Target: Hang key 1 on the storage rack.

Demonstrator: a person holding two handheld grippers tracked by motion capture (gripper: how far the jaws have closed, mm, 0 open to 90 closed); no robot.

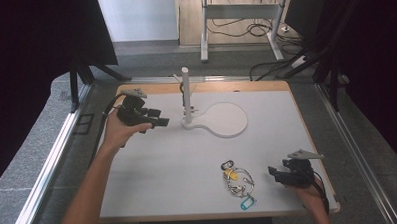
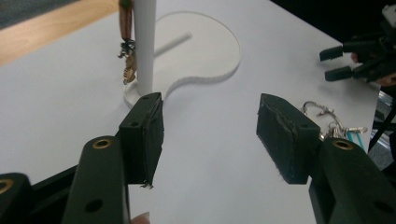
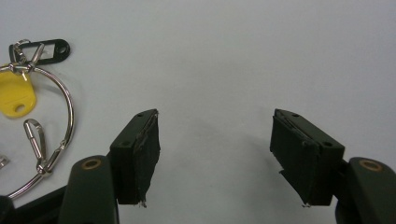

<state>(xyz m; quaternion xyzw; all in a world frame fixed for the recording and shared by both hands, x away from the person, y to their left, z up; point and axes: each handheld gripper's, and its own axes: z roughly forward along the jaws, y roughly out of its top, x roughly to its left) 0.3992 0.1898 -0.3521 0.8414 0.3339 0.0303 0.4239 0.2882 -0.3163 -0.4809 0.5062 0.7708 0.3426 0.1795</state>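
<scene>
Left tool (image 1: 159, 119) hangs wide open and empty beside the white post stand (image 1: 186, 95), where one keychain (image 2: 126, 46) hangs against the post. The key ring bunch (image 1: 236, 183) lies at the bench's (image 1: 153, 163) near edge: light, loose, jangly metal with plastic tags. I judge the large wire loop the best hold. Right tool (image 1: 277, 175) rests just beside it, wide open, gripping nothing.

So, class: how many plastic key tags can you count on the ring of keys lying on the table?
3: a yellow tag at the ring's middle, a teal tag at its near end, a black tag at its far end. Others may lie hidden among the clips.
</scene>
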